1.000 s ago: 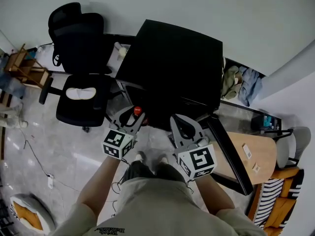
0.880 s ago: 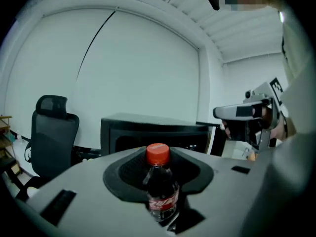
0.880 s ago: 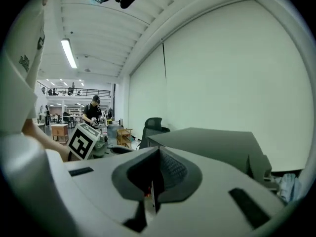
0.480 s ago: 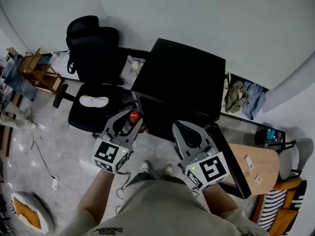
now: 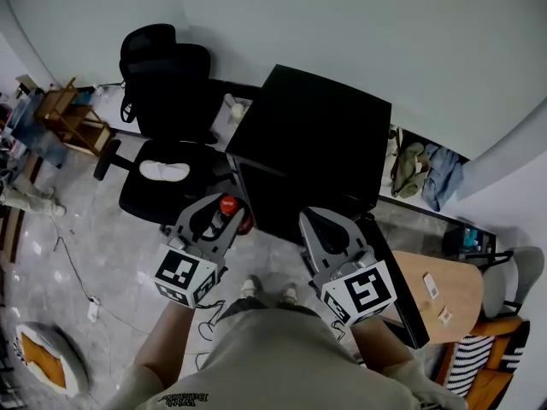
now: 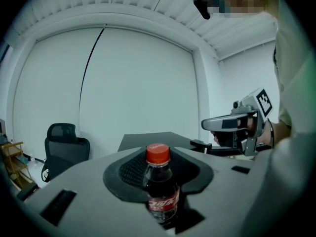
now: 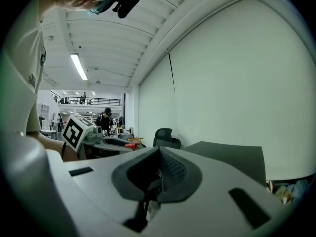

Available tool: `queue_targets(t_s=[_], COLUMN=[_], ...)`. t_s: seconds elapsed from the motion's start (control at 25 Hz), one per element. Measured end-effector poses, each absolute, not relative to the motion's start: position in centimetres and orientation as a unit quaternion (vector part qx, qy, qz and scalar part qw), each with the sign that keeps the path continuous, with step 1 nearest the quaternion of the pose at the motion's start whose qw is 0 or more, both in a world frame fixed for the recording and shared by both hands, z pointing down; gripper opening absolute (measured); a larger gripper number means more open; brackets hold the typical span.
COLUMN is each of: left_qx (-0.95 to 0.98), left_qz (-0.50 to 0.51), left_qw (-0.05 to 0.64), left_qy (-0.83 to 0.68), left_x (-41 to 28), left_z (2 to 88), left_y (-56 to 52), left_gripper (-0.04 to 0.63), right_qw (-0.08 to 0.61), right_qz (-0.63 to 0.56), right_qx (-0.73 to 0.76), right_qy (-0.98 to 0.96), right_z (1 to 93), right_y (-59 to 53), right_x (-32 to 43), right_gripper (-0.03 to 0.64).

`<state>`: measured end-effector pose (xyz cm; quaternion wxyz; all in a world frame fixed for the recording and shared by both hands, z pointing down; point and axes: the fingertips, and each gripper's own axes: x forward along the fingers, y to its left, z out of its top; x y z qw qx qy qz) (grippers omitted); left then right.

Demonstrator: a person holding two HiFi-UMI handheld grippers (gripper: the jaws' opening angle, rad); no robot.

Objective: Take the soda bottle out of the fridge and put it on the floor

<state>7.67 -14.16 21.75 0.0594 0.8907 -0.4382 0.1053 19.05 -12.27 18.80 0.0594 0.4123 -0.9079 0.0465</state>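
The soda bottle [image 6: 160, 194], dark cola with a red cap [image 5: 227, 204] and a red label, stands upright between the jaws of my left gripper [image 6: 159, 168], which is shut on its body. In the head view the left gripper [image 5: 224, 210] hangs in front of the black fridge [image 5: 316, 131], above the floor. My right gripper [image 5: 313, 222] is level beside it, its jaws closed together with nothing in them [image 7: 159, 156]. Each gripper shows in the other's view: the right gripper [image 6: 236, 127] and the left gripper [image 7: 101, 138].
The fridge's dark door [image 5: 395, 284] stands open at the right. A black office chair [image 5: 162, 118] is left of the fridge. A wooden table [image 5: 444, 284] and striped chair [image 5: 474, 361] lie right. A cable [image 5: 73, 272] and round cushion [image 5: 43, 361] lie on the grey floor.
Both grippers have risen toward the head camera and look larger. The left one still carries the bottle and has drifted left. The right one stays empty.
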Motion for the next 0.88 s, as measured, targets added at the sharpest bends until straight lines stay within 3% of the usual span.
queue_targets(t_s=[0.44,0.88], left_qx=[0.849,0.793], left_qz=[0.101,0.100], left_qw=[0.068,0.077], left_qy=[-0.514,-0.596], left_x=[7.0,1.2], left_z=[21.2,20.9], left_y=[-11.3,-6.2], left_gripper=[0.138,0.138], right_qw=[0.003,0.032], right_qz=[0.076,0.061], right_qx=[0.347,0.247], right_qy=[-0.935,-0.966], right_z=[18.5,19.1], right_y=[-12.6,-9.6], right_x=[18.6,12.3], right_gripper=[-0.005,-0.005])
